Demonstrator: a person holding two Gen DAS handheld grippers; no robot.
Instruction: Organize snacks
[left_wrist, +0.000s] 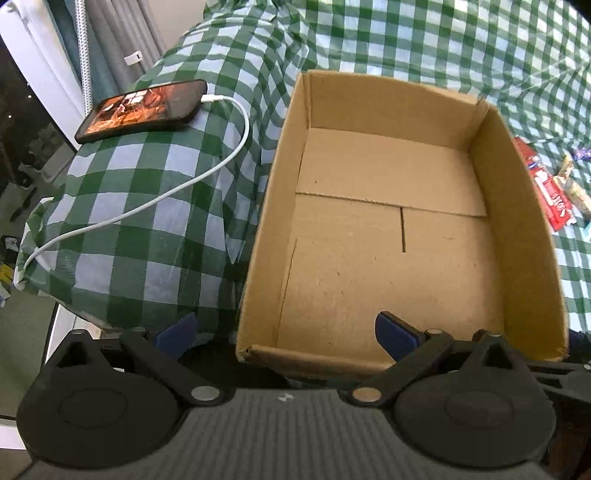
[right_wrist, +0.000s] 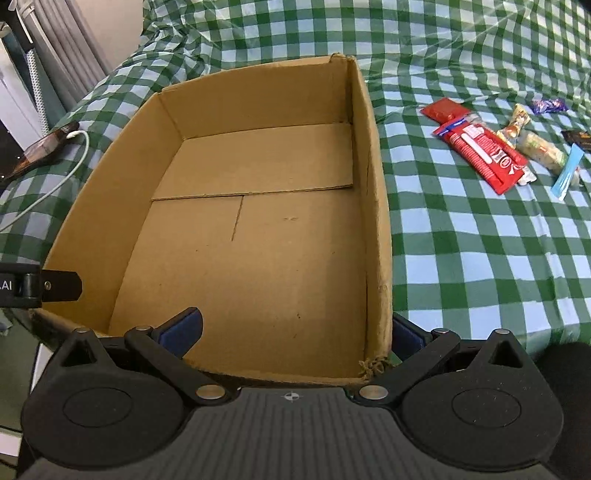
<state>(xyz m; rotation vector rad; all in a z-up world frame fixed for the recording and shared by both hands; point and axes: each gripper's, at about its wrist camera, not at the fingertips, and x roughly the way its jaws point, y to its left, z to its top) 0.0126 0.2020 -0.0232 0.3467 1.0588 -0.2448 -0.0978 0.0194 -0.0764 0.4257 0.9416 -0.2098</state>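
Nearest: both grippers sit at the near edge of the cardboard box (right_wrist: 258, 229), fingers spread wide, holding nothing. Left gripper (left_wrist: 288, 332) straddles the box's near-left corner: one blue pad outside the left wall, the other over the box floor. Right gripper (right_wrist: 295, 328) straddles the near-right corner, left pad inside, right pad just outside the right wall. Whether the pads touch the cardboard, can't tell.

Box is open-topped w/ nothing in it, only bottom flaps showing. It rests on a green-check cloth (right_wrist: 461, 236); the surface under it looks soft and lumpy, prob. a bed, not sure.

Key relation: the snacks all lie to the right of the box and further out, well apart from its right wall. So the right gripper is clearly the nearer one; for the left, the whole box stands between. The red wrapped bar (right_wrist: 480, 155) is the closest snack, long axis running diagonally, near end pointing toward the right-front. Touching it: a pale wrapped bar (right_wrist: 541, 149), a small red packet (right_wrist: 445, 110) just behind, a light blue stick (right_wrist: 567, 171) to the right. Farthest: a purple candy (right_wrist: 548, 106) and a dark packet (right_wrist: 580, 138) at frame edge.

Judgement: next move = right gripper swings right and forward, wrist turned so fingers close across the red bar's short side.

Far left, off-task: phone (left_wrist: 144, 109) w/ white cable (left_wrist: 207, 173) on a cloth-covered hump.
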